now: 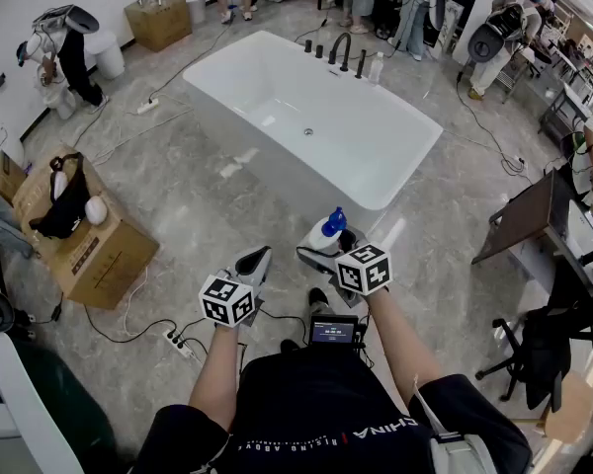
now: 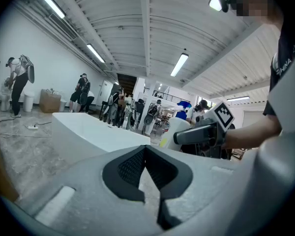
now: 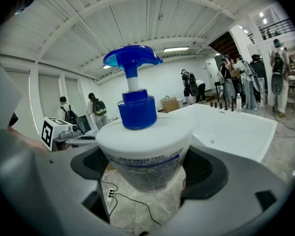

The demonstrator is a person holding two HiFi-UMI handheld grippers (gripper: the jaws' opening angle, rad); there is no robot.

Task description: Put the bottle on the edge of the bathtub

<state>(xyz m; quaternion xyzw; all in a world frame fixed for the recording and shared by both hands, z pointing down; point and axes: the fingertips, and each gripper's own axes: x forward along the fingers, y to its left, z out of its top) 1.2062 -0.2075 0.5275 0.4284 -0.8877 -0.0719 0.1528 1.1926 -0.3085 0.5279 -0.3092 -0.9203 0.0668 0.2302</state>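
Observation:
A white bottle (image 1: 325,234) with a blue pump top stands upright between the jaws of my right gripper (image 1: 328,245), which is shut on it. In the right gripper view the bottle (image 3: 143,154) fills the middle, and both black pads (image 3: 202,170) press its sides. The white bathtub (image 1: 407,166) lies just beyond, its near corner a short way ahead of the bottle; it also shows as the bathtub (image 3: 236,123) at the right. My left gripper (image 1: 256,261) hovers to the left of the right one, shut and holding nothing, its tips (image 2: 145,149) together.
Black taps (image 1: 341,52) and a clear bottle (image 1: 377,67) stand on the tub's far rim. A cardboard box (image 1: 94,250) with a black bag lies at the left, a power strip (image 1: 178,342) and cables on the floor. A desk (image 1: 534,220) and chair (image 1: 534,349) stand at the right. People stand beyond the tub.

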